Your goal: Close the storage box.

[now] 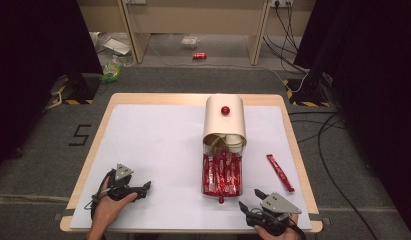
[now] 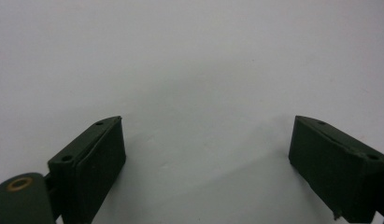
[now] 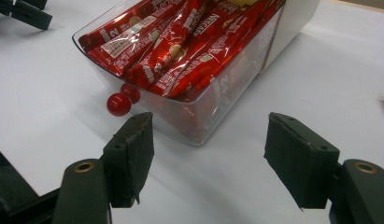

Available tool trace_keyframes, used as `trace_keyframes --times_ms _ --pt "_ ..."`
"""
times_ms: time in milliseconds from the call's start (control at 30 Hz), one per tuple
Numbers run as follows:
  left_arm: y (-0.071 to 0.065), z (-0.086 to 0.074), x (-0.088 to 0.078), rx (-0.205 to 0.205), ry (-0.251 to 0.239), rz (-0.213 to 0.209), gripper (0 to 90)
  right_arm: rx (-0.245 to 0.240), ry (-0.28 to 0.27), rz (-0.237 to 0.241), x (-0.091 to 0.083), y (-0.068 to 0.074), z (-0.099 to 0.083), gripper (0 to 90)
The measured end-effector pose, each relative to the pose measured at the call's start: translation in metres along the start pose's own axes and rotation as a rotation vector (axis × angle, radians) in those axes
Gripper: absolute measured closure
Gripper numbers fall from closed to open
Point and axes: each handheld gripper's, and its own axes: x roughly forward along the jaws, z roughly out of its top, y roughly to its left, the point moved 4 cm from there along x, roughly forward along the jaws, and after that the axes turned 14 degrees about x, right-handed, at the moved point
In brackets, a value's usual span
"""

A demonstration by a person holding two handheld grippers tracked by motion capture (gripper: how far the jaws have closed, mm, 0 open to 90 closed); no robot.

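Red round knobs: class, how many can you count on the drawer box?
2: one red knob on top of the cream cover, another on the clear drawer's front end, near the right gripper.

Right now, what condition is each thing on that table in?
Clear drawer: pulled out, full of red sachets.
Cream box: lying flat, drawer end facing the person.
Loose sachet: flat on the mat, apart.
Left gripper: open, empty.
Right gripper: open, empty.

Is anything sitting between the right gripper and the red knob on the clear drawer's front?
Nothing visible. The right gripper stands open just short of the clear drawer, with bare white table surface between its jaws and the red knob. The loose red sachet lies off to the side.
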Motion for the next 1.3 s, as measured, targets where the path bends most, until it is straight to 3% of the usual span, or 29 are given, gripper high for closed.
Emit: trace_keyframes --times_ms 467,933,1300 --pt "0.000 0.000 0.000 0.001 0.000 0.001 10.1 -0.017 0.016 -0.002 0.009 0.005 0.001 33.4" --pt "0.000 0.000 0.000 0.001 0.000 0.000 10.1 -0.073 0.037 -0.004 0.028 0.018 0.001 33.6" --pt "0.000 0.000 0.000 0.001 0.000 0.000 10.1 -0.071 0.042 -0.013 0.032 0.016 0.003 32.8"
